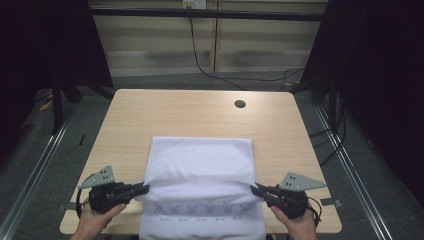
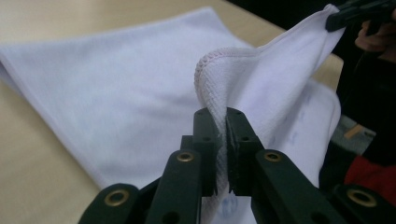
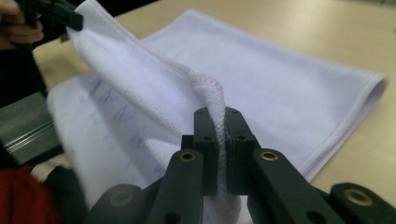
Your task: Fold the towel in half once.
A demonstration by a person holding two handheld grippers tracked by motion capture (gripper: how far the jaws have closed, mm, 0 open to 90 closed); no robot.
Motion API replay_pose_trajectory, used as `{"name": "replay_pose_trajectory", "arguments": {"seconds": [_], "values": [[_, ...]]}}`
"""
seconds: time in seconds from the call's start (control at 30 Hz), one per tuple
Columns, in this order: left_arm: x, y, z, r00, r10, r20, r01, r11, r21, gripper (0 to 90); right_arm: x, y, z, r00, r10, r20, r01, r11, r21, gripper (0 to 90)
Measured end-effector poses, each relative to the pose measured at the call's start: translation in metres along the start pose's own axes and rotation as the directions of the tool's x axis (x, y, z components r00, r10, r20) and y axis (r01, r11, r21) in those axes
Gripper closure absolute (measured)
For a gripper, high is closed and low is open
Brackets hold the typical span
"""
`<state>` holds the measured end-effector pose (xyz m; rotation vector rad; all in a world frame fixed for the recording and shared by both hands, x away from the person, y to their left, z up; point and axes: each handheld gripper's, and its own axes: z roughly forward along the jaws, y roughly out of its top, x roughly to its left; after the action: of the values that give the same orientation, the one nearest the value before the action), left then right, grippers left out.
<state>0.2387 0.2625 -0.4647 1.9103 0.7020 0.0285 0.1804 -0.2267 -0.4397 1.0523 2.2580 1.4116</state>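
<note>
A white towel (image 1: 200, 160) lies on the near half of the wooden table (image 1: 195, 115), its top layer folded over and lifted at the near edge. A row of small blue prints shows on the layer beneath (image 1: 200, 208). My left gripper (image 1: 145, 189) is shut on the towel's left corner (image 2: 219, 88). My right gripper (image 1: 254, 189) is shut on the right corner (image 3: 212, 93). Between the two corners the raised edge hangs stretched just above the table. In the left gripper view, the right gripper (image 2: 359, 14) shows far off, pinching its corner.
A round cable hole (image 1: 240, 104) sits in the table's far right part. A black cable (image 1: 200, 60) runs along the floor behind the table. Dark frame posts (image 1: 57, 100) stand at both sides. The towel's near end hangs over the table's front edge.
</note>
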Motion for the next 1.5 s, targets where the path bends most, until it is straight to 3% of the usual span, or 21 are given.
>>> {"name": "replay_pose_trajectory", "arguments": {"seconds": [0.17,0.23,0.3,0.4,0.5,0.6,0.67,0.7,0.77,0.83,0.9,0.93,1.03,1.23,1.3,1.33,1.37,1.43,1.5], "values": [[-0.012,-0.018,-0.001,0.9992,0.010,0.039,-0.013,0.9969,0.078,79.0,0.014,-0.028,-0.002,0.9992,0.010,-0.039,-0.007,0.998,0.064,79.9],[-0.019,-0.025,-0.004,0.9977,0.000,0.067,-0.006,0.9962,0.087,78.4,0.020,-0.035,-0.007,0.9989,-0.008,-0.046,0.012,0.995,0.097,78.0],[-0.025,-0.029,-0.008,0.9953,0.005,0.096,-0.014,0.9960,0.088,75.9,0.025,-0.040,-0.014,0.9947,0.020,-0.101,-0.010,0.995,0.099,76.1],[-0.031,-0.030,-0.014,0.9951,0.011,0.098,-0.019,0.9970,0.075,71.2,0.034,-0.047,-0.024,0.9935,0.005,-0.114,0.006,0.995,0.098,72.9],[-0.021,-0.019,-0.018,0.9972,-0.004,0.075,0.003,0.9999,0.016,67.0,0.036,-0.047,-0.028,0.9925,0.009,-0.122,0.002,0.996,0.089,70.1],[0.002,0.000,-0.010,0.9993,-0.022,0.028,0.023,0.9997,-0.010,66.0,0.028,-0.038,-0.021,0.9972,0.009,-0.075,-0.004,0.998,0.068,67.2],[0.020,0.011,0.002,0.9990,-0.042,-0.014,0.042,0.9991,-0.002,66.4,0.017,-0.029,-0.009,0.9985,0.004,-0.055,0.000,0.998,0.064,66.4],[0.027,0.015,0.010,0.9988,-0.043,-0.022,0.044,0.9986,0.030,66.4,0.011,-0.025,-0.001,0.9980,0.003,-0.063,0.001,0.998,0.070,67.2],[0.036,0.018,0.024,0.9973,-0.062,-0.041,0.064,0.9967,0.051,66.2,0.001,-0.020,0.017,0.9977,0.005,-0.067,0.002,0.995,0.103,68.2],[0.031,0.015,0.036,0.9989,-0.041,-0.023,0.043,0.9939,0.101,66.0,-0.006,-0.018,0.037,0.9968,-0.009,-0.079,0.021,0.989,0.146,69.2],[0.017,0.008,0.043,0.9996,0.002,0.029,-0.007,0.9866,0.163,64.3,-0.007,-0.019,0.048,0.9959,-0.005,-0.091,0.021,0.984,0.177,69.1],[0.012,0.004,0.045,0.9996,0.008,0.028,-0.013,0.9834,0.181,63.4,-0.003,-0.022,0.053,0.9944,-0.011,-0.105,0.031,0.980,0.194,68.8],[-0.002,-0.008,0.045,0.9977,0.033,0.059,-0.046,0.9699,0.239,60.2,0.006,-0.028,0.053,0.9926,-0.033,-0.117,0.059,0.973,0.225,67.9],[-0.024,-0.027,0.028,0.9911,0.041,0.127,-0.073,0.9611,0.266,55.4,0.029,-0.042,0.036,0.9881,-0.045,-0.147,0.081,0.965,0.249,64.0],[-0.027,-0.031,0.023,0.9902,0.033,0.136,-0.068,0.9627,0.262,53.5,0.036,-0.045,0.030,0.9855,-0.049,-0.162,0.088,0.965,0.246,62.8],[-0.026,-0.030,0.022,0.9916,0.044,0.122,-0.073,0.9660,0.248,53.4,0.040,-0.046,0.025,0.9857,-0.051,-0.161,0.089,0.966,0.242,62.4],[-0.024,-0.028,0.022,0.9923,0.025,0.121,-0.053,0.9726,0.226,53.4,0.041,-0.047,0.023,0.9853,-0.052,-0.163,0.090,0.969,0.232,62.1],[-0.014,-0.019,0.026,0.9929,0.031,0.115,-0.055,0.9767,0.208,53.7,0.039,-0.046,0.022,0.9877,-0.047,-0.149,0.079,0.973,0.215,61.2],[0.000,-0.008,0.034,0.9964,0.021,0.082,-0.035,0.9827,0.182,54.4,0.031,-0.041,0.024,0.9918,-0.039,-0.122,0.063,0.977,0.203,61.0]]}}
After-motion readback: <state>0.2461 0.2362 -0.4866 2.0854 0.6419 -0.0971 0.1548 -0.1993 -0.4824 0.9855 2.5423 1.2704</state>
